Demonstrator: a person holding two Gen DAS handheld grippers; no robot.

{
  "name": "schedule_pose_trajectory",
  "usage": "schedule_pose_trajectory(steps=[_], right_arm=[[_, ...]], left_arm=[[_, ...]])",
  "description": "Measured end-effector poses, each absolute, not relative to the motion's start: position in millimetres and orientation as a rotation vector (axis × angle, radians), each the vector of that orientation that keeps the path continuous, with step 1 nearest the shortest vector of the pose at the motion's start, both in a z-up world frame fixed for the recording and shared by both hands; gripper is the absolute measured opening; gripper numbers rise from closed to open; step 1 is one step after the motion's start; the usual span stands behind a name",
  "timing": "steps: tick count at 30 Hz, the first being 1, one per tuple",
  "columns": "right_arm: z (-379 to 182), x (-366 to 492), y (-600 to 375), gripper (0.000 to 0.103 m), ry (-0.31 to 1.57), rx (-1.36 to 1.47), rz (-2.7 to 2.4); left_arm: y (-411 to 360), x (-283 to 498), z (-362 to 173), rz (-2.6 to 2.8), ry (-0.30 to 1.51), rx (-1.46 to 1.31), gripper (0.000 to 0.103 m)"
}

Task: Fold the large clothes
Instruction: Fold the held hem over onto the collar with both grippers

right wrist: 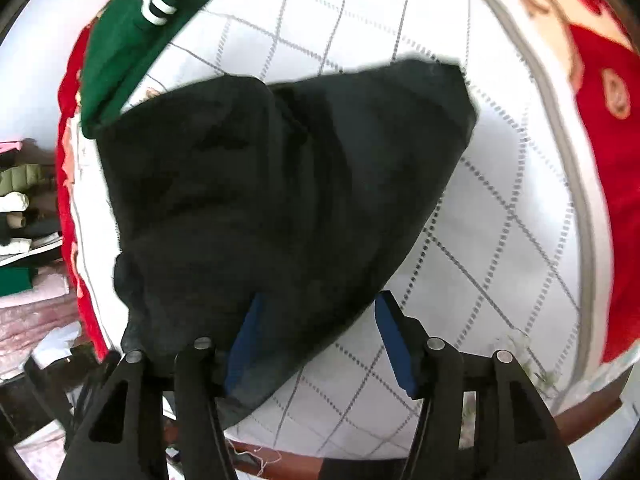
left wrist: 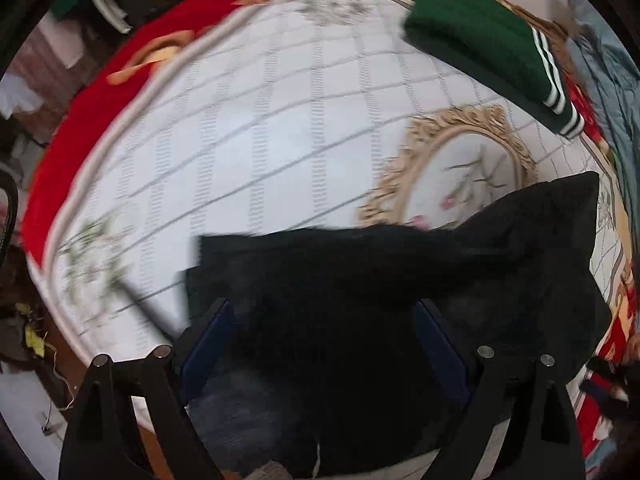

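A black garment lies crumpled on the white quilted bed cover. My left gripper points straight down over it with its blue pads wide apart; black cloth fills the gap, and I see no pad pressing on it. In the right wrist view the same black garment spreads over the bed cover. My right gripper stands open at its near corner. Cloth drapes over the left pad, the right pad is bare, and white quilt shows between the two.
A folded green garment with white stripes rests at the far side of the bed. A red patterned blanket rims the quilt. A blue-grey garment lies at the right edge. Piled clothes sit beyond the bed.
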State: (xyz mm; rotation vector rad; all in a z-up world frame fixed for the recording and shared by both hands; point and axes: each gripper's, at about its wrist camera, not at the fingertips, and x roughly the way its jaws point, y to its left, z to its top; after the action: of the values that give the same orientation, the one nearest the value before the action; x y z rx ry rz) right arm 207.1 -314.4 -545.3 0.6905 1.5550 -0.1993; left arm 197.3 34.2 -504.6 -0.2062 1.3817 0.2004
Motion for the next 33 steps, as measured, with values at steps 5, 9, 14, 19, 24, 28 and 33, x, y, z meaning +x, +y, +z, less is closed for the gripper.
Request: schedule_pose_trajectory(steps=[5,9,14,19,24,28,33], right_arm=[[-507.7,238.9,-297.1,0.055,1.492,0.554,-0.099],[-522.4,312.4,-240.2,0.025,1.494,0.436,0.126],[-602.4,376.4,-200.5,0.018,1.633,0.317,0.101],[-602.3,387.9,-212.1,0.016,1.706,0.425,0.114],[-540.9,356.5,-192.9,0.016,1.667,0.277,0.26],[-589.3,320.2,-163.5,0.016,1.831,0.142,0.251],[-606.3,321.8,-163.5,0.017,1.843,0.167,0.173]], left_arm=[[20.9,236.1,-564.9,0.239,1.475,-0.179,0.093],[29.9,239.0,-577.4,0.226,1.487,-0.223,0.094],[36.8,230.5,-568.0,0.241,1.474,-0.17,0.094],[51.6,220.3,-553.9,0.264,1.467,-0.226,0.094],[55.8,203.7,-523.2,0.28,1.422,-0.274,0.094],[54.5,192.2,-513.3,0.283,1.42,-0.311,0.094],[36.8,184.8,-510.9,0.26,1.422,-0.276,0.094]])
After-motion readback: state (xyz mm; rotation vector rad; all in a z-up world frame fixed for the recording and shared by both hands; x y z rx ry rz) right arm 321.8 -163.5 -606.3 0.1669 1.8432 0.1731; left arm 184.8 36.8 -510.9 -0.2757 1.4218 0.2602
